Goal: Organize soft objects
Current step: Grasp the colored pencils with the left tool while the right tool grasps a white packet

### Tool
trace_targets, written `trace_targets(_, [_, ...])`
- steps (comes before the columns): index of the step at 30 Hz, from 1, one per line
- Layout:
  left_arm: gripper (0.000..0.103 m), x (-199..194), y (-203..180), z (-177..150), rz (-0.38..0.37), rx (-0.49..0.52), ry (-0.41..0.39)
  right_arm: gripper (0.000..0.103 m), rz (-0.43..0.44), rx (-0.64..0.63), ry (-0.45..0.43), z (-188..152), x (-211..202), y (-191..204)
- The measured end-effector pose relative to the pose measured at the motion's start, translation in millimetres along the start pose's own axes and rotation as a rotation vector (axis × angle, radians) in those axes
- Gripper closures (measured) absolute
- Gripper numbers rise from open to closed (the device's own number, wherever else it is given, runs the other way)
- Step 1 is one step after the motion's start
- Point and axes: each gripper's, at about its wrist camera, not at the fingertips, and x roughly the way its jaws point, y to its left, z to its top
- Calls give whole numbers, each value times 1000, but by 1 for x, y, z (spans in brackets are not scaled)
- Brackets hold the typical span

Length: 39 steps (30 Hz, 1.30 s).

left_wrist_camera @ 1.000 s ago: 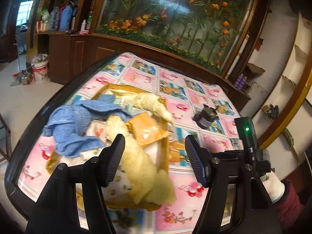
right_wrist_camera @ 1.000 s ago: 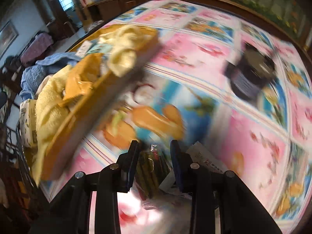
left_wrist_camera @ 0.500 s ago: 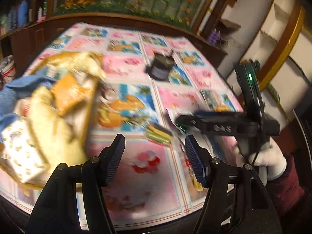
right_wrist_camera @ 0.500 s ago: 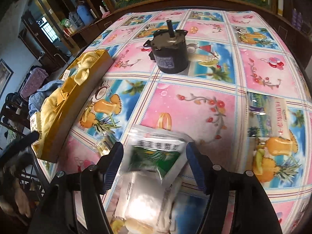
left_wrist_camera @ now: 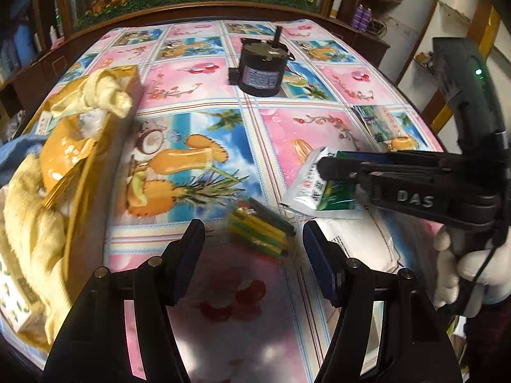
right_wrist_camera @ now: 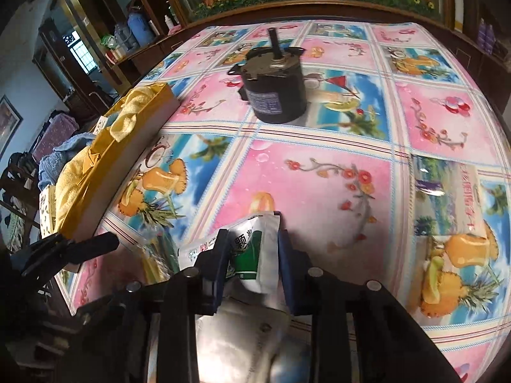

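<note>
Right now the right gripper [right_wrist_camera: 252,249] has just been closing, and its jaws pinch a green-and-white sachet [right_wrist_camera: 252,249] between them, low over a table covered in a pink-and-blue fruit-print cloth [right_wrist_camera: 319,175]. From the right wrist view the sachet stands on edge, its long axis running forward along the fingers and away toward the far side of the table. From the left wrist view the same sachet [left_wrist_camera: 314,188] tilts, its upper corner toward the table's middle. Just beneath it lies a flat white packet [left_wrist_camera: 361,242] on the cloth. The left gripper [left_wrist_camera: 254,239] hangs with its jaws spread apart, nothing between the pads; just beyond its fingertips lies a clear-wrapped bundle of yellow and green sticks [left_wrist_camera: 262,226], its long axis running diagonally from upper left to lower right. At the left edge of the table sits a yellow tray [left_wrist_camera: 95,159] heaped with yellow cloths [left_wrist_camera: 105,95], an orange pouch [left_wrist_camera: 64,156] and a blue towel [right_wrist_camera: 57,159]. Farther back a black motor [right_wrist_camera: 271,89] stands upright, shaft up. A white-gloved hand [left_wrist_camera: 469,274] grips the right tool's handle.
</note>
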Motion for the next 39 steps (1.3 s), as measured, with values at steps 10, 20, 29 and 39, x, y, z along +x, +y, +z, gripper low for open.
trace_targets(10, [62, 14, -21, 0, -63, 159, -20, 67, -21, 117, -25, -7, -18, -37])
trace_targets(20, [66, -7, -7, 0, -153, 67, -64, 78, 30, 82, -22, -5, -3, -13])
trace_targets(29, [66, -64, 18, -1, -216, -23, -178, 89, 158, 169, -113, -10, -26, -15])
trace_targets(39, [65, -94, 55, -4, -194, -107, -243, 88, 104, 126, -123, 3, -40, 0])
